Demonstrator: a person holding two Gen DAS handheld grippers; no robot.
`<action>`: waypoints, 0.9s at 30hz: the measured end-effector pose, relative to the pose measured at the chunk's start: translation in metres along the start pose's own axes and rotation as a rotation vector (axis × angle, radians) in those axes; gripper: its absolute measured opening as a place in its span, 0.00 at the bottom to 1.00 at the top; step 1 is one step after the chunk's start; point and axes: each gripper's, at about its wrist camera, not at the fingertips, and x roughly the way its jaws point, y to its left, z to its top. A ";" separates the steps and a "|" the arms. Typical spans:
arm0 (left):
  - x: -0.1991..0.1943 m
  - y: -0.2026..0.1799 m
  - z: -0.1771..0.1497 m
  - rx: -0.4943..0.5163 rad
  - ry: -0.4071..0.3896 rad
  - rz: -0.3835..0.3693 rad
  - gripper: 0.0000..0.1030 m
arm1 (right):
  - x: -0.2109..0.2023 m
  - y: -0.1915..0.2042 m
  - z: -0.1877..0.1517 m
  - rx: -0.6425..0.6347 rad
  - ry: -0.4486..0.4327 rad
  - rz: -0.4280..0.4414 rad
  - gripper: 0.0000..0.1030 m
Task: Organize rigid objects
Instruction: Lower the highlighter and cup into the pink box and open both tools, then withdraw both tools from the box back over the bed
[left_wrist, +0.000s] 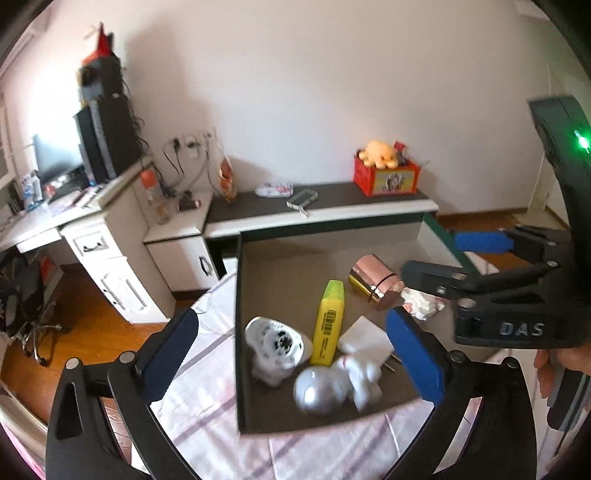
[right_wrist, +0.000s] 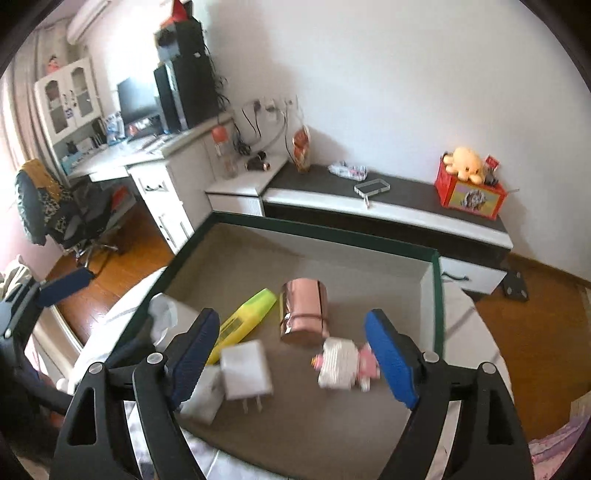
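Observation:
A shallow dark-rimmed box (left_wrist: 240, 325) lies on a bed; it also shows in the right wrist view (right_wrist: 437, 295). Inside lie a yellow highlighter (left_wrist: 328, 323) (right_wrist: 245, 321), a rose-gold tin (left_wrist: 373, 282) (right_wrist: 303, 314), a white charger (left_wrist: 365, 338) (right_wrist: 245, 371), a white-and-black figure (left_wrist: 275, 347), a silver ball (left_wrist: 319, 391) with a white toy (left_wrist: 360, 374), and a pink-and-white block toy (right_wrist: 347, 363). My left gripper (left_wrist: 291, 341) is open above the box's near left. My right gripper (right_wrist: 291, 350) (left_wrist: 439, 258) is open over the box, empty.
The box rests on a striped pink sheet (left_wrist: 207, 387). Behind stands a low dark-topped cabinet (left_wrist: 332, 206) with a red toy box (left_wrist: 386, 177) and a clear case (left_wrist: 303, 199). A white desk (left_wrist: 92, 229) and an office chair (right_wrist: 55, 206) stand to the left on wooden floor.

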 end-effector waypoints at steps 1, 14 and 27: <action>-0.010 0.000 -0.003 -0.002 -0.015 0.004 1.00 | -0.014 0.003 -0.006 -0.005 -0.023 -0.006 0.83; -0.138 -0.014 -0.063 -0.022 -0.168 0.017 1.00 | -0.140 0.022 -0.092 0.014 -0.248 -0.086 1.00; -0.218 -0.029 -0.125 -0.055 -0.220 0.083 1.00 | -0.206 0.034 -0.172 0.056 -0.331 -0.153 1.00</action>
